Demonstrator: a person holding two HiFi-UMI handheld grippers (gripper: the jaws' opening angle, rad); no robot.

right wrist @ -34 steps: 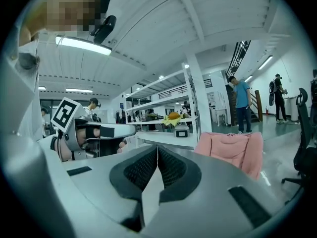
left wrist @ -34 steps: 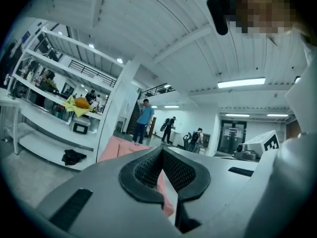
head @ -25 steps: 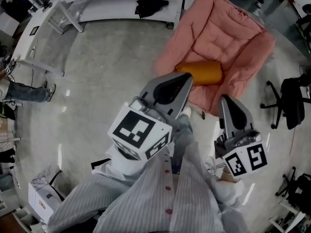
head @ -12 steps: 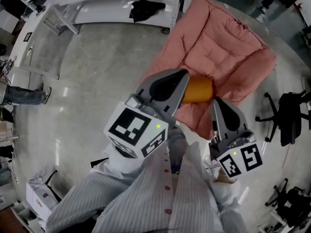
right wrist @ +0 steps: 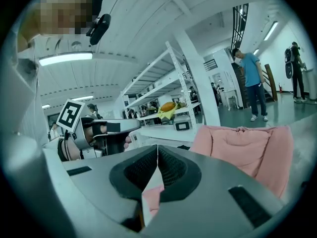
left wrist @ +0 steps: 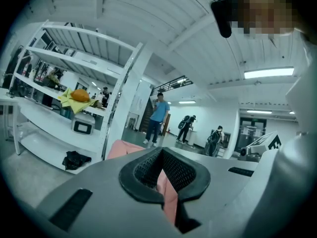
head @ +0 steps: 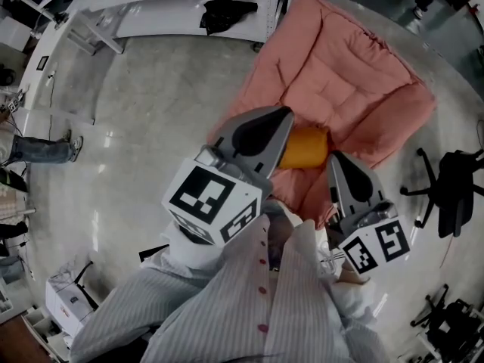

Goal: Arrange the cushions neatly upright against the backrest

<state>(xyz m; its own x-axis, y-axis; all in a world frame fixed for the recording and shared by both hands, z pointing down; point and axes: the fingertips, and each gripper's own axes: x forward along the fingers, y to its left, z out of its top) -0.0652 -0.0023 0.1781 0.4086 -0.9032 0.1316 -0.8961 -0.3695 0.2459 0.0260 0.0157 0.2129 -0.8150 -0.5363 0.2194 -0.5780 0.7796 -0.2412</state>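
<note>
Orange bolster cushion [head: 308, 148] lying on its side at the front of the seat of the pink padded armchair [head: 378, 119], well short of the backrest [head: 344, 44]. Step in hand, as judged: the approach, with no cushion gripped yet. Left gripper [head: 284, 113] sits over the cushion's near end and right gripper [head: 338, 159] just beside it. Both pairs of jaws are pressed together with nothing between them. The next move calls for parting the jaws, pinching the cushion and standing it against the backrest. Around: white shelving [head: 174, 6] with a black cloth [head: 227, 10], an office chair [head: 446, 187], and bystanders [left wrist: 158, 114] well apart. Nothing bars the reach.
</note>
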